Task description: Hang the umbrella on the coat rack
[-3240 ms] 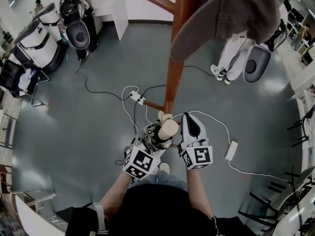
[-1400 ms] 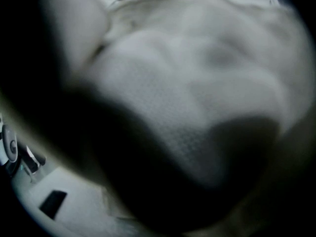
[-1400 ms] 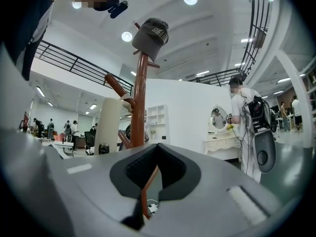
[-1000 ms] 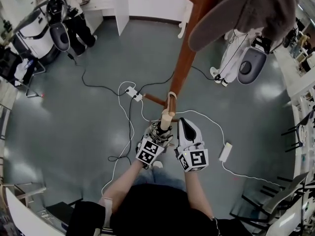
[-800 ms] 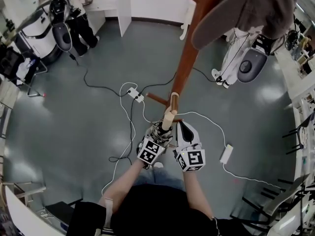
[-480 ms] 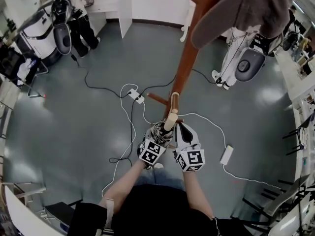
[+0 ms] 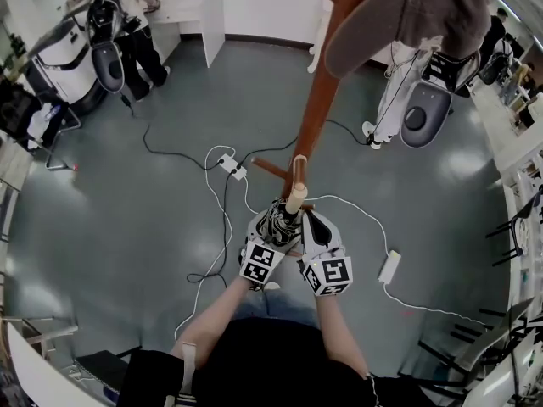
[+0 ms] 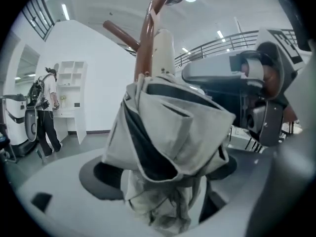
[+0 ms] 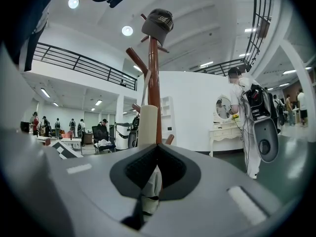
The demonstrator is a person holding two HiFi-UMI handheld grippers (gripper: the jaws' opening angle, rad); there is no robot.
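While the grey floor [image 7: 127, 227] spreads wide around the person, the tall reddish-brown coat rack [image 7: 321, 91] rises just ahead of them, its pegs angling out near the top. A grey cap [image 7: 416, 11] hangs on one upper peg (it covers the peg's end completely).

The umbrella [image 7: 280, 219] is not on the rack. It stands folded and upright between the two grippers, close in front of the pole, with its cream handle [image 7: 295, 198] pointing up and a thin strap loop [image 7: 298, 170] rising from the handle's tip. In the right gripper view the handle lines up just beside the pole.

The left gripper [image 7: 271, 234] is clenched round the bunched pale-and-dark canopy, which fills the space between its jaws in the left gripper view. The right gripper [image 7: 309, 224] sits just beside it on the other side of the umbrella; its jaws are drawn together, with a strip of the pale fabric pinched in the narrow gap.

White and black cables [image 7: 222, 219] trail over the floor past the rack's foot to a small power strip [image 7: 231, 166].
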